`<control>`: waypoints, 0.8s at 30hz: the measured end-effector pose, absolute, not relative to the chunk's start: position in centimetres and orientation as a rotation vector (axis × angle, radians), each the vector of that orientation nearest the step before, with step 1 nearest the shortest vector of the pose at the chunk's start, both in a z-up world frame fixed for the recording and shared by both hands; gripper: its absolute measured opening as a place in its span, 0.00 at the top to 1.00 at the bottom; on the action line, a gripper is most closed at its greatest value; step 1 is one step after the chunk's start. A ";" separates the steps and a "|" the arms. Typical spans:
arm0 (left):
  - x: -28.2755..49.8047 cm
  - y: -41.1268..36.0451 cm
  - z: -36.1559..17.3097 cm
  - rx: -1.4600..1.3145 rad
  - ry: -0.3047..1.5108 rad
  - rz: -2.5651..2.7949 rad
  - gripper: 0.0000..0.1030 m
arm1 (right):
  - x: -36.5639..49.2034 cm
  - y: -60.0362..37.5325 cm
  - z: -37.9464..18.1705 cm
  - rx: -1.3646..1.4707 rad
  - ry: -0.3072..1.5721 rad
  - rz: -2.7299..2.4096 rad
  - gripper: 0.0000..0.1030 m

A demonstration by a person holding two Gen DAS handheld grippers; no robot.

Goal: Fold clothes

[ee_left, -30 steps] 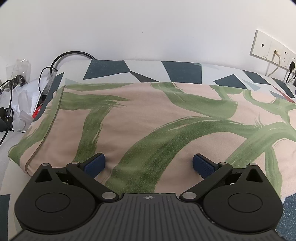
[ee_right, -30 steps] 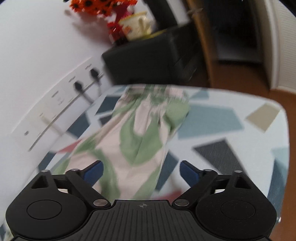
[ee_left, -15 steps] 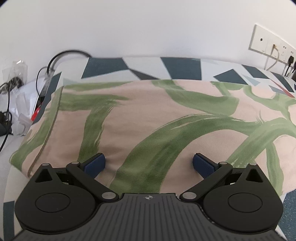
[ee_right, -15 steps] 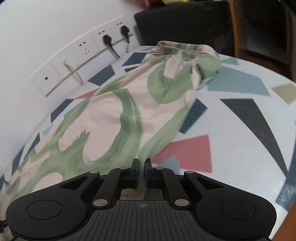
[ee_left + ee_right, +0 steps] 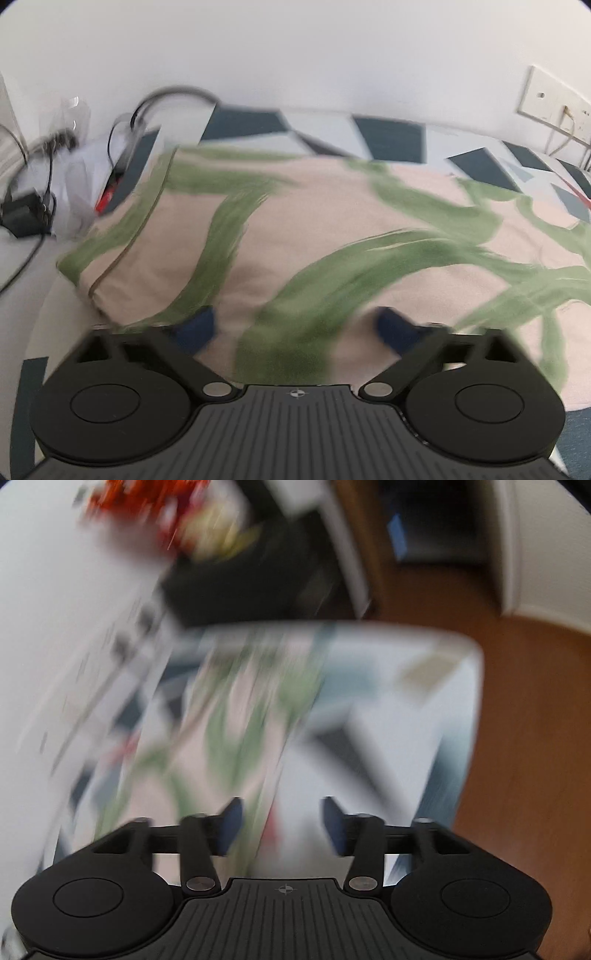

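A beige garment (image 5: 332, 229) printed with green leaves lies spread on the table's patterned cloth (image 5: 388, 136). My left gripper (image 5: 293, 328) sits low over its near edge, left of the middle. Its jaws are closing and the fabric lies between the blue pads (image 5: 195, 328), which stand well apart. In the blurred right wrist view the garment (image 5: 236, 716) runs away as a long strip. My right gripper (image 5: 281, 823) hangs above the garment's near right edge. Its jaws are opening, and nothing is pinched between them.
Black cables and a charger (image 5: 26, 218) lie with clear plastic bags (image 5: 74, 110) at the table's left end. Wall sockets (image 5: 554, 107) sit at the back right. A dark cabinet (image 5: 251, 587) with orange flowers (image 5: 129, 506) stands beyond the table's far end. Wooden floor (image 5: 517, 701) is on the right.
The right gripper shut on the garment's edge half a second ago, then let go and rose, moving fast. The left jaws have narrowed a little over the cloth.
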State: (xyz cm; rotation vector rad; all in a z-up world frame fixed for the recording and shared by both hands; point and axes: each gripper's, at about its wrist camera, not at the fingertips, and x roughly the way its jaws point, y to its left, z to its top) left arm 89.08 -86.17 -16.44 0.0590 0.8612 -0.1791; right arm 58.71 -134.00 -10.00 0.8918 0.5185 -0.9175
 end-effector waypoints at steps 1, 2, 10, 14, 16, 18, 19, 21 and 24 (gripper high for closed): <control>88.5 -87.2 -16.0 0.063 0.843 -0.193 0.24 | 58.3 -135.4 -9.9 0.898 0.478 -0.935 0.40; 87.9 -88.7 -15.4 0.040 0.835 -0.228 0.24 | 58.1 -136.7 -10.0 0.908 0.447 -0.951 0.39; 84.3 -107.8 -12.8 0.066 0.868 -0.516 0.14 | 62.1 -144.0 -16.0 0.958 0.442 -1.002 0.40; 83.8 -114.2 -14.1 0.123 0.908 -0.492 0.14 | 65.2 -145.3 -17.6 0.831 0.515 -0.964 0.40; 83.8 -116.3 -14.7 0.144 0.927 -0.474 0.14 | 66.3 -145.8 -17.9 0.767 0.535 -0.927 0.68; 83.9 -117.6 -15.2 0.167 0.941 -0.455 0.14 | 65.9 -146.7 -17.7 0.747 0.519 -0.923 0.84; 84.0 -118.3 -15.5 0.179 0.948 -0.445 0.14 | 65.3 -147.2 -17.4 0.754 0.502 -0.939 0.85; 84.4 -119.1 -16.3 0.207 0.979 -0.422 0.14 | 63.7 -148.7 -17.4 0.813 0.505 -1.009 0.85; 84.8 -119.4 -16.9 0.218 0.984 -0.394 0.08 | 62.7 -150.1 -17.0 0.807 0.574 -1.086 0.58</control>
